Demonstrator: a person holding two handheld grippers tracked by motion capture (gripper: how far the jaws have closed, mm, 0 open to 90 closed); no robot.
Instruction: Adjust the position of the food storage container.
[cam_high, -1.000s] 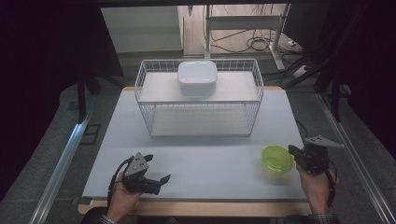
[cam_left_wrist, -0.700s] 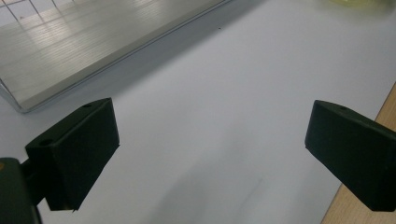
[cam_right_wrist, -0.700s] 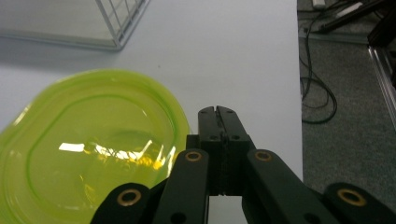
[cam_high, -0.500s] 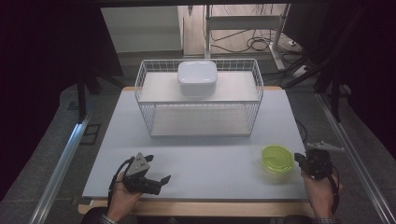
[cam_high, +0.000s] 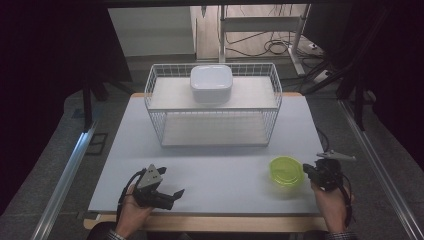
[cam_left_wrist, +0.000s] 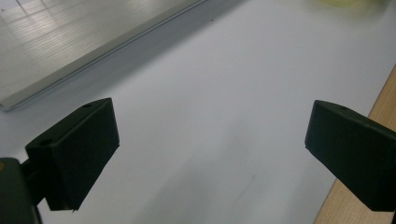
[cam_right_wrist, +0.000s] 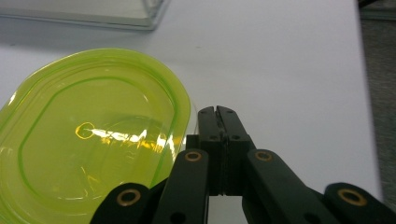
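Green and see-through, the lid (cam_high: 286, 171) lies flat on the bench (cam_high: 220, 170) at five o'clock of the wire basket (cam_high: 213, 107) — right tool (cam_right_wrist: 217, 111), jaws pressed together, just beside its rim. Left tool (cam_left_wrist: 210, 140) gapes wide, holding nothing.

Setting: a lab or recording workspace, not a home. You sit at a plain pale surface (cam_high: 210, 170) with a wooden front edge, ringed by black curtains (cam_high: 55, 60) that shut off the room. Metal rails (cam_high: 65, 175) run along the grey floor at both sides. Behind the surface you see a metal stand (cam_high: 260, 25) with loose cables (cam_high: 280, 47) on the floor. Props are few and staged: one white wire basket (cam_high: 212, 105).
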